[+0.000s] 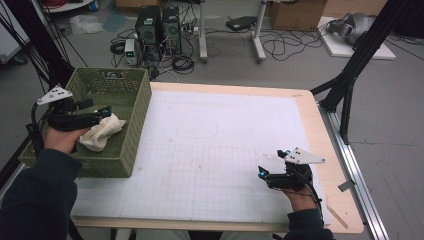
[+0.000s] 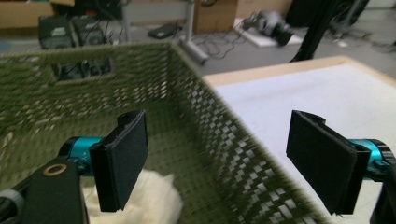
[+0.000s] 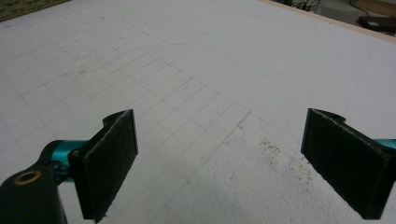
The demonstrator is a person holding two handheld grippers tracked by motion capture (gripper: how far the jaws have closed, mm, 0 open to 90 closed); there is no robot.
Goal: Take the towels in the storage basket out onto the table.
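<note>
From the high view I am holding the left gripper (image 1: pixel 102 112) over the green woven basket (image 1: pixel 137 125), where the cream cloth (image 1: pixel 102 131) is lying inside, so I judge the drop-off done. In the left gripper view its jaws are standing wide apart, released above the cloth (image 2: pixel 149 200); next I should be lifting clear. In the right gripper view the right gripper (image 3: pixel 224 163) is hovering open and empty over the gridded worktop (image 3: pixel 187 70).
</note>
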